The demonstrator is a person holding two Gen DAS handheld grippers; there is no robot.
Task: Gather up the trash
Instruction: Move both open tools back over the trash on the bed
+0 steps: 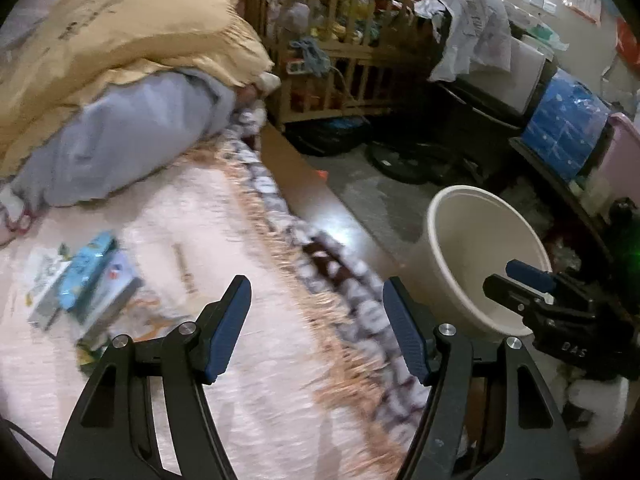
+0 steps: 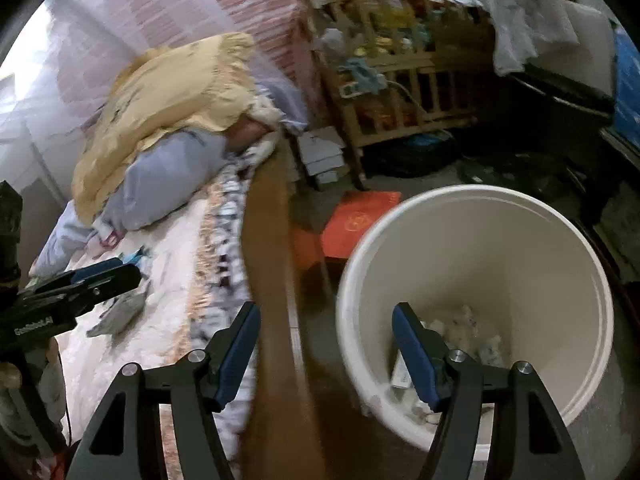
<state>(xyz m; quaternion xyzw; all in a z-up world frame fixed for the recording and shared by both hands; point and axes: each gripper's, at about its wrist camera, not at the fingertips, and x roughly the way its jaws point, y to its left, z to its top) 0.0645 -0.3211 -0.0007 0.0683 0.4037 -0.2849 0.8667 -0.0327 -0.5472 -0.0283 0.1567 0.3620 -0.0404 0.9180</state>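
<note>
My left gripper (image 1: 316, 332) hangs open over the patterned edge of the bed, with nothing between its fingers. To its left on the bedcover lies a small heap of trash (image 1: 84, 280): a blue wrapper and flat packets. A white bucket (image 1: 440, 216) stands on the floor to the right, with the right gripper's tip (image 1: 520, 280) over its rim. In the right wrist view my right gripper (image 2: 326, 344) is open and empty, its right finger over the bucket (image 2: 472, 194). Crumpled white trash (image 2: 468, 332) lies at the bucket's bottom. The left gripper (image 2: 100, 276) shows above wrappers (image 2: 120, 312) on the bed.
A yellow quilt (image 1: 132, 28) and a grey pillow (image 1: 132, 140) fill the head of the bed. The brown bed rail (image 2: 272, 280) separates bed and floor. A wooden crib (image 1: 340, 60), a red bag (image 2: 360, 220), boxes (image 2: 320, 156) and blue packs (image 1: 568, 128) crowd the floor.
</note>
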